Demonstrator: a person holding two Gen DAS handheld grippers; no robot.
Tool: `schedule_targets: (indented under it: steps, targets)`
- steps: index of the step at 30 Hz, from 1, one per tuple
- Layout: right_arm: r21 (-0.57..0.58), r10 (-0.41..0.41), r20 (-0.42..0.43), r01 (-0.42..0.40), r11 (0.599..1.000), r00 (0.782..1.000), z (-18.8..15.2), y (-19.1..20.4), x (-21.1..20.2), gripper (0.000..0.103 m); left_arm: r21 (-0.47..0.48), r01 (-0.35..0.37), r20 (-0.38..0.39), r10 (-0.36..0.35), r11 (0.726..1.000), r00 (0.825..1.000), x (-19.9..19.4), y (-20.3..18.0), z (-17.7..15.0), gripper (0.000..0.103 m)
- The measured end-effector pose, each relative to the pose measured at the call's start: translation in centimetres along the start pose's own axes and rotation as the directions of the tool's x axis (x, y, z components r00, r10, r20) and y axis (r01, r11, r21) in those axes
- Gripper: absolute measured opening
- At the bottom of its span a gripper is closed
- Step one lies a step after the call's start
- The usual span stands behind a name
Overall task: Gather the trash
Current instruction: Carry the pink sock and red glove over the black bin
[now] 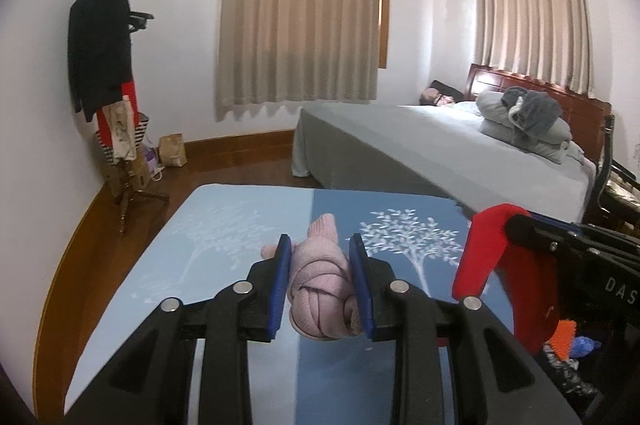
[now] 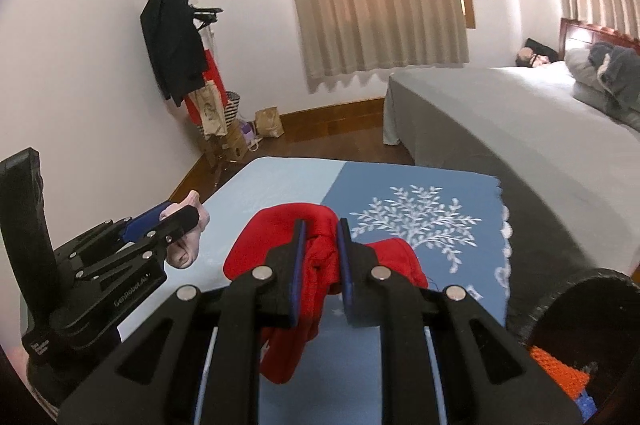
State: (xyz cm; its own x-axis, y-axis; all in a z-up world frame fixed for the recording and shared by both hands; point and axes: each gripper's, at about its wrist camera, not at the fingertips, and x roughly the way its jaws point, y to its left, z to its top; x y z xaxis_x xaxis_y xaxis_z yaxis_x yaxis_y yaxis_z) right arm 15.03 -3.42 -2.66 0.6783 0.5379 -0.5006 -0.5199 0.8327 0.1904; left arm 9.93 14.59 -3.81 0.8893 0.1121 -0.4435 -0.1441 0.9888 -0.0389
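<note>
Pink knitted sock bundle (image 1: 320,289) sits pinched between the left gripper's (image 1: 320,253) blue pads, above the blue tree-print tablecloth (image 1: 224,225); rightward, the right gripper (image 2: 321,229) is clamped nearly shut on a red knitted cloth (image 2: 320,253).

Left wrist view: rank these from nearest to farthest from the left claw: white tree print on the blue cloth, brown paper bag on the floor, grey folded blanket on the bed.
1. White tree print, just right of the claw.
2. Brown paper bag, far left by the wall.
3. Grey folded blanket, far right on the pillows.
</note>
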Motion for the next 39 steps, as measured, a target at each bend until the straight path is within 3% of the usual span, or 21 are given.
schedule_targets:
  steps: [18, 39]
  targets:
    - [0.088, -0.138, 0.09, 0.13, 0.988, 0.986, -1.9, -6.5, -8.8, 0.015, 0.091, 0.168, 0.021, -0.171, 0.982, 0.985, -2.0, -9.5, 0.7, 0.029]
    - [0.188, -0.344, 0.123, 0.319, 0.929, 0.931, -5.8, -13.6, -16.8, 0.015, 0.209, 0.372, -0.005, -0.38, 0.904, 0.925, -4.2, -20.4, -0.1, 0.03]
